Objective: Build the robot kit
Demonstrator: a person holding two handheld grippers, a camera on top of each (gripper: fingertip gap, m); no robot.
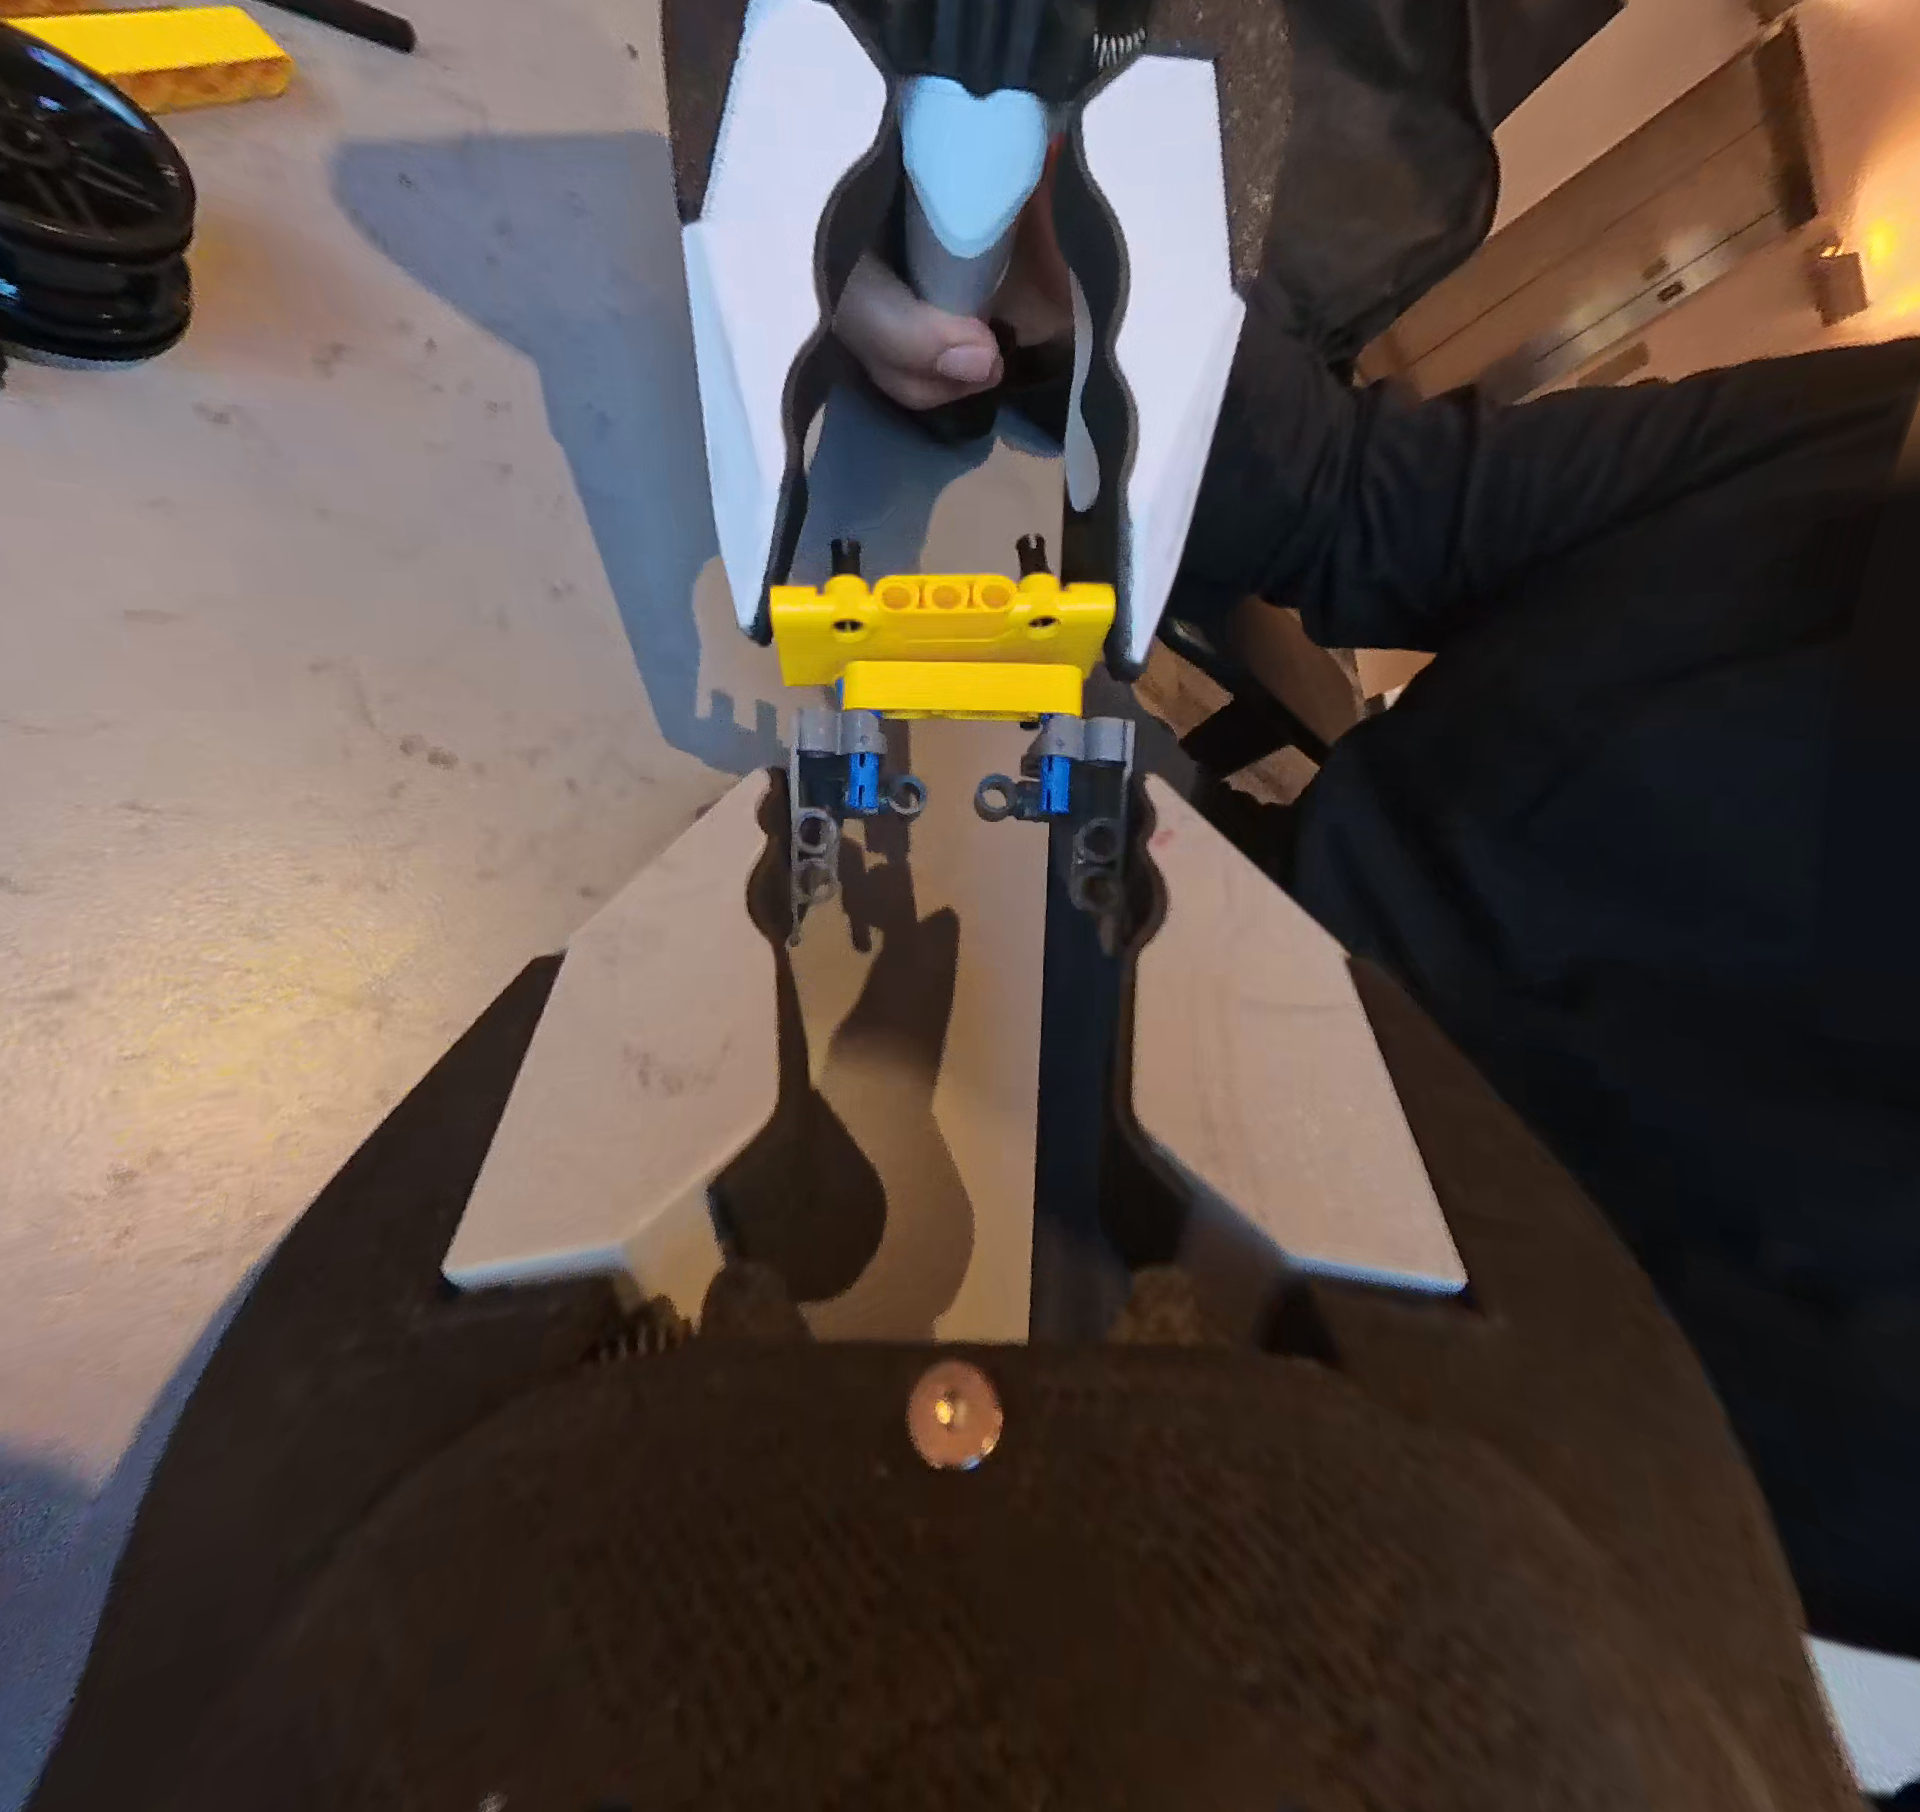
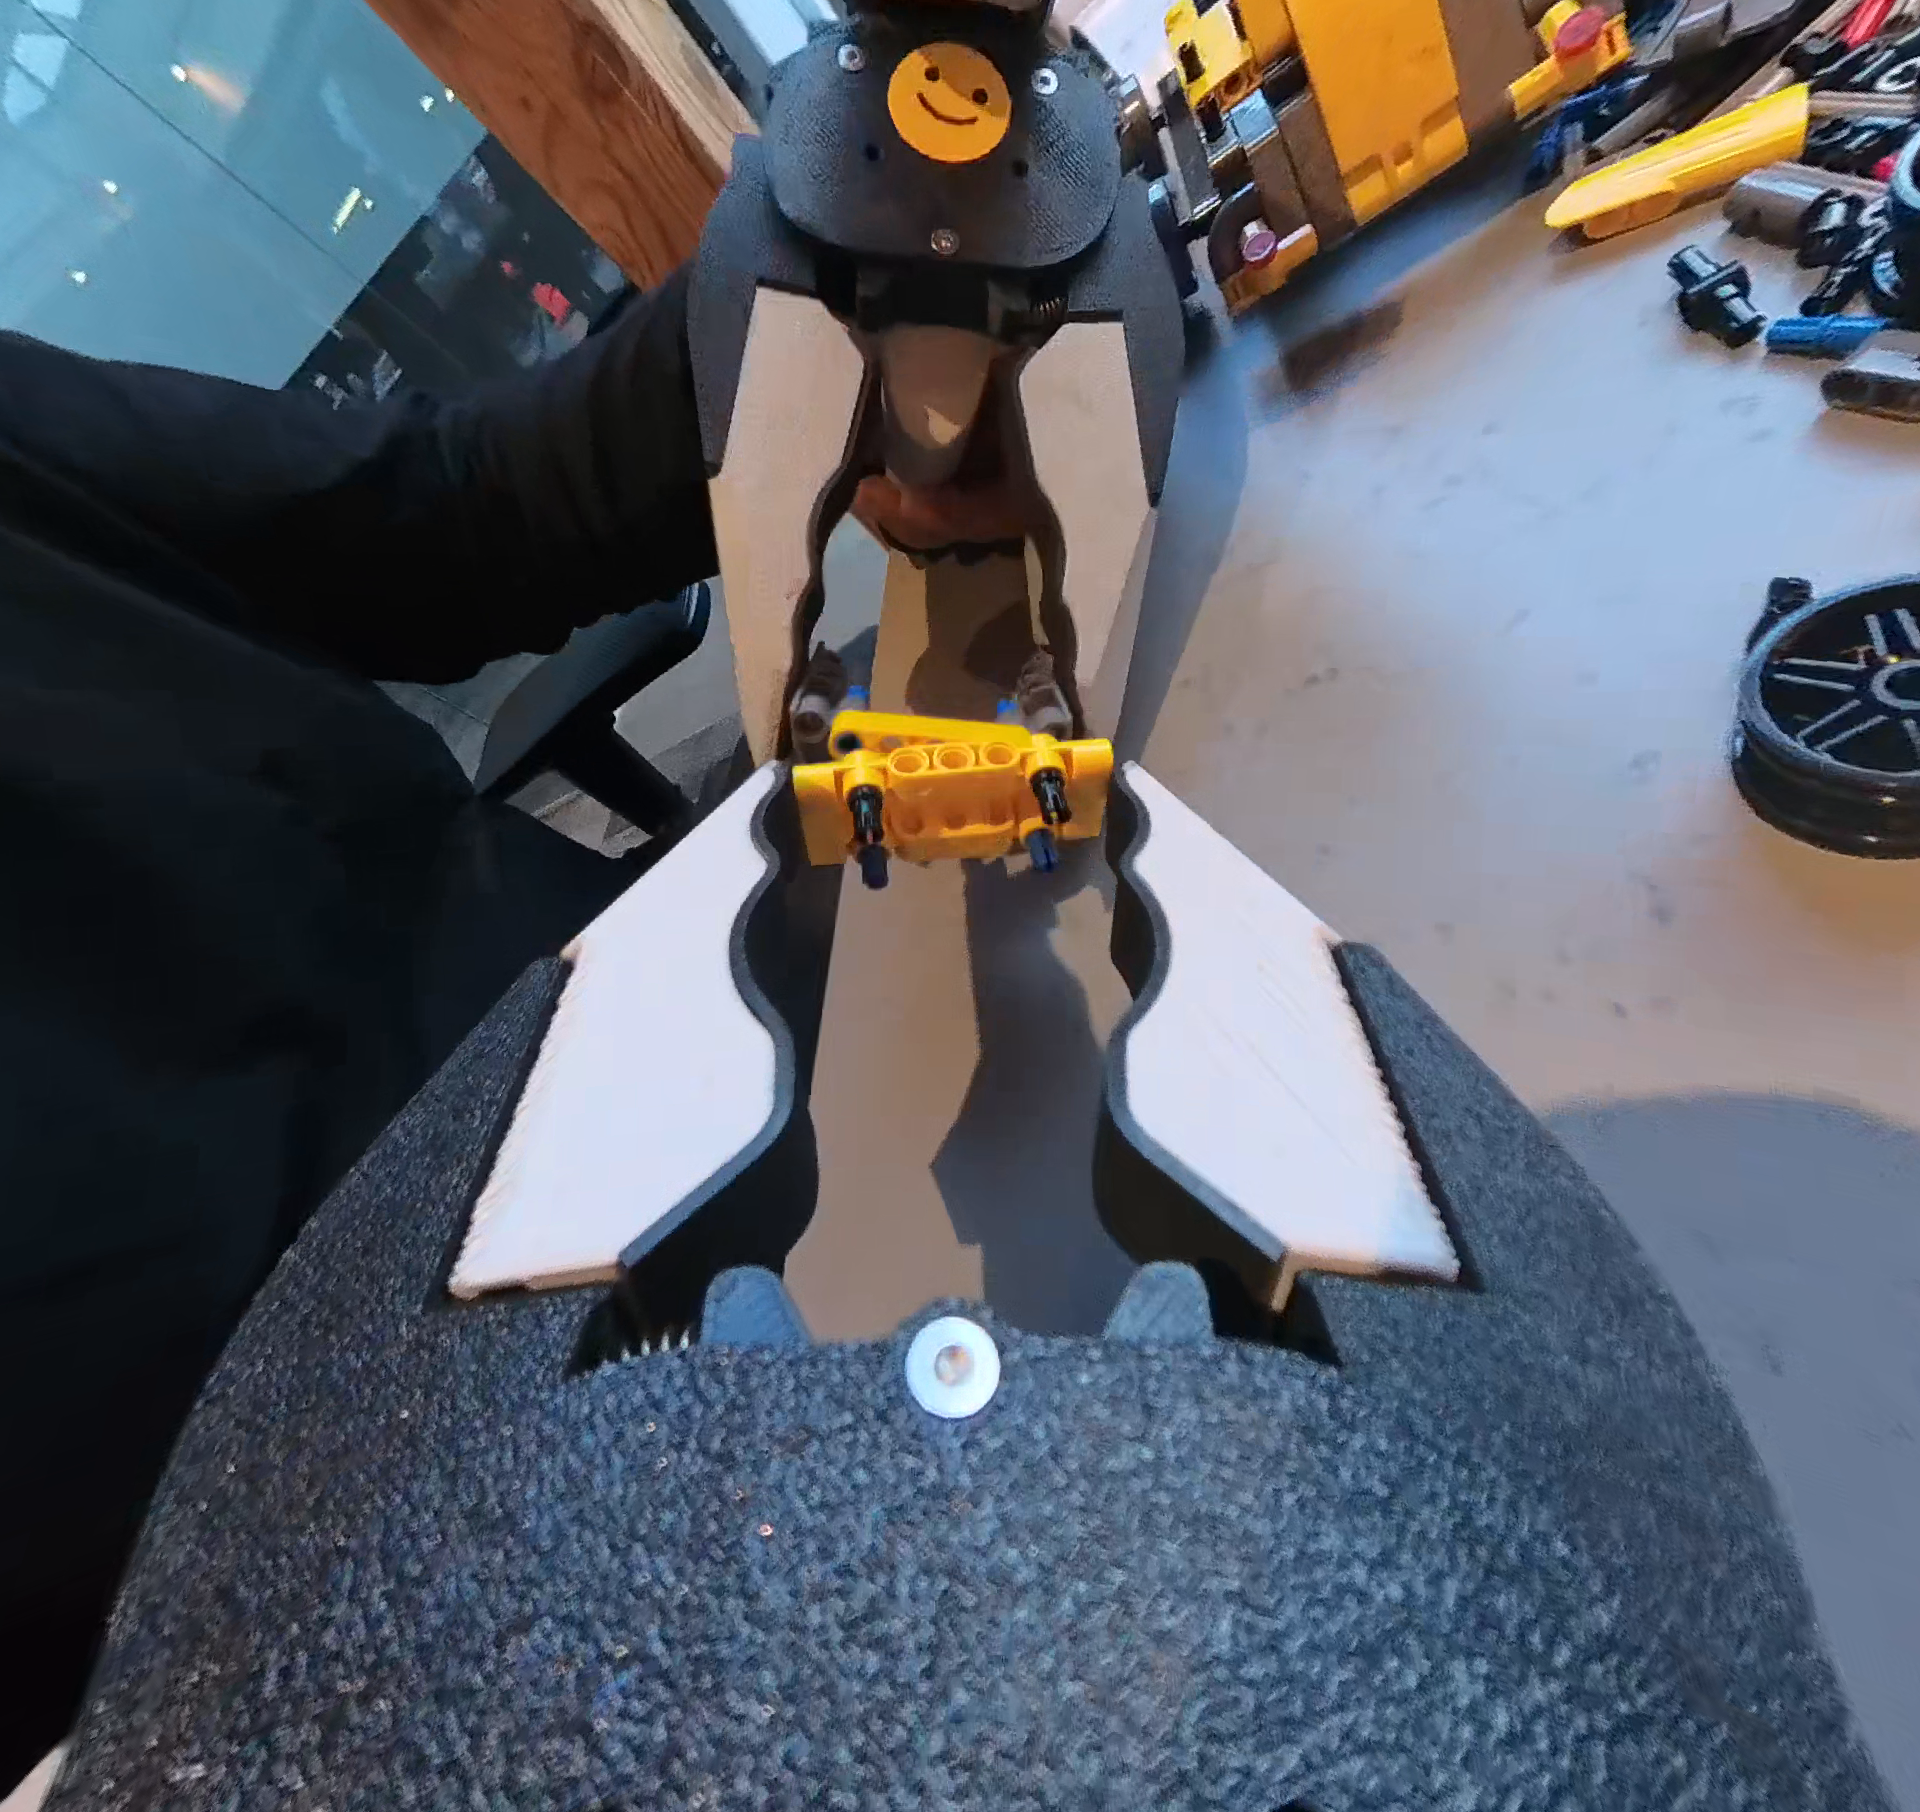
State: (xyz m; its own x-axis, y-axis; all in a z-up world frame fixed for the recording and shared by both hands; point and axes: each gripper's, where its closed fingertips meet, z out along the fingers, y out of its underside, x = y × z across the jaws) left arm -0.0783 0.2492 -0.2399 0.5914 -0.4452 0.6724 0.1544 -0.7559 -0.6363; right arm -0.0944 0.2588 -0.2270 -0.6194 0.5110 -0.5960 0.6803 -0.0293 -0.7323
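A small brick assembly hangs in the air between my two grippers, which face each other. It has a yellow frame block (image 1: 940, 624) with black pins, a yellow beam (image 1: 961, 690), and grey and blue connectors (image 1: 844, 760) below it. My left gripper (image 1: 956, 858) is closed on the grey connector end. My right gripper (image 2: 951, 796) is closed on the sides of the yellow frame block (image 2: 951, 806). The right gripper also shows at the top of the left wrist view (image 1: 940, 640). The left gripper also shows at the top of the right wrist view (image 2: 935, 713), with a yellow smiley disc on its body.
A grey tabletop (image 1: 312, 619) lies below. A black wheel (image 1: 83, 224) and yellow beams (image 1: 156, 53) lie at far left. In the right wrist view stand a large yellow vehicle model (image 2: 1351, 79), a black wheel (image 2: 1829, 713) and several loose parts (image 2: 1766, 235). A black sleeve (image 1: 1558, 515) reaches in. Less than 4 cm separates the two grippers' tips. The black wheel (image 1: 83, 224) is about 9 cm from my right fingertips. Look for it in the right wrist view (image 2: 1796, 686) too.
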